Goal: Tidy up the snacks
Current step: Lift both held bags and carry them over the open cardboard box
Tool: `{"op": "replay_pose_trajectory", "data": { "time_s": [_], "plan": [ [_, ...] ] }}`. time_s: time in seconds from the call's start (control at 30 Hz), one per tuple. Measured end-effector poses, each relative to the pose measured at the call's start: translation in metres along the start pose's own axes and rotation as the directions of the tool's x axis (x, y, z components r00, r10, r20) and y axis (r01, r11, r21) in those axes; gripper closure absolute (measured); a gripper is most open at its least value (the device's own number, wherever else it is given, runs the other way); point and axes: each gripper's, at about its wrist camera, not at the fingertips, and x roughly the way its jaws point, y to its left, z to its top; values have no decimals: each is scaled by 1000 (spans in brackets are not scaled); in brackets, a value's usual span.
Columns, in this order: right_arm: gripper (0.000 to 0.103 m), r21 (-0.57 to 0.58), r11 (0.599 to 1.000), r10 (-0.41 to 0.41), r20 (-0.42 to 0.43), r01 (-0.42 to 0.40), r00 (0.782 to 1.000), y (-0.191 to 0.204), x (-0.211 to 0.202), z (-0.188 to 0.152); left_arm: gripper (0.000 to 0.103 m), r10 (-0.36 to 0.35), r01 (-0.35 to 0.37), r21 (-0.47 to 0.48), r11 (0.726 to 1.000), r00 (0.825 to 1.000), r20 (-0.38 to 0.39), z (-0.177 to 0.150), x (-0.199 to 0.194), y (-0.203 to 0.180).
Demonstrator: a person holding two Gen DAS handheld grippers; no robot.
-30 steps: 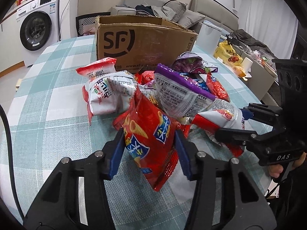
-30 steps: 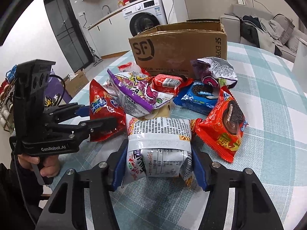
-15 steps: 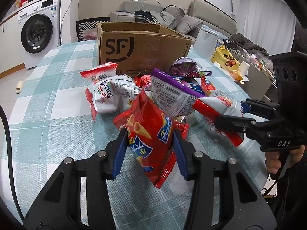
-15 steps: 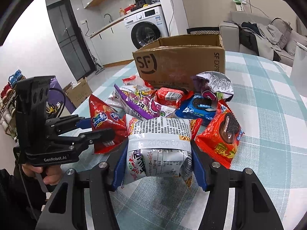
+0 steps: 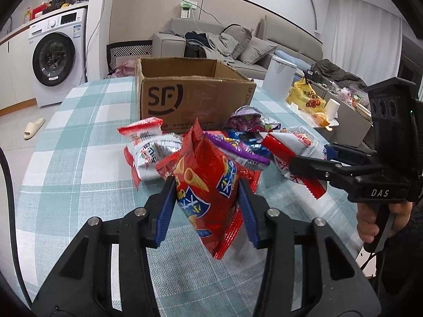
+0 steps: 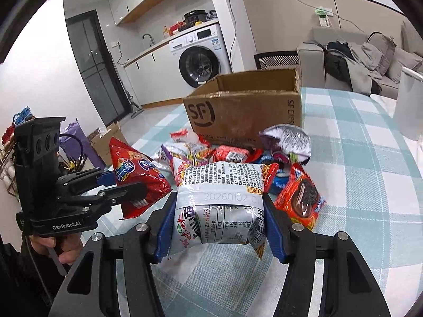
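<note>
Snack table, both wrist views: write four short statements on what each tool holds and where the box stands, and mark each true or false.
1. The left tool grips a red chip bag. True.
2. The right tool is empty. False: it grips a silver noodle pack.
3. The cardboard box stands open-topped behind the snack pile. True.
4. The red cookie pack is inside the box. False: it lies on the checked tablecloth.

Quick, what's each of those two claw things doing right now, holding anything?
Left gripper: shut on the red cone-snack bag.
Right gripper: shut on the silver noodle-snack pack.
</note>
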Motion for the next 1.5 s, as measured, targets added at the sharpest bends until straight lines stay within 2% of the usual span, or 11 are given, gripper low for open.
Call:
{"op": "replay_pose_trajectory", "data": {
  "time_s": [0.5, 1.23, 1.5],
  "plan": [
    [43, 7, 1000, -29, 57, 29, 998, 0, -10, 26, 60, -1, 1, -3, 1000, 997, 79, 38, -15, -9],
    [43, 24, 998, -65, 118, 62, 991, -9, -15, 79, 60, 23, -27, 29, 999, 991, 131, 106, 7, -15],
    [43, 40, 997, -64, 131, 59, 989, -16, -11, 95, 60, 36, -41, 36, 999, 991, 126, 125, 23, -13]
  ]
}}
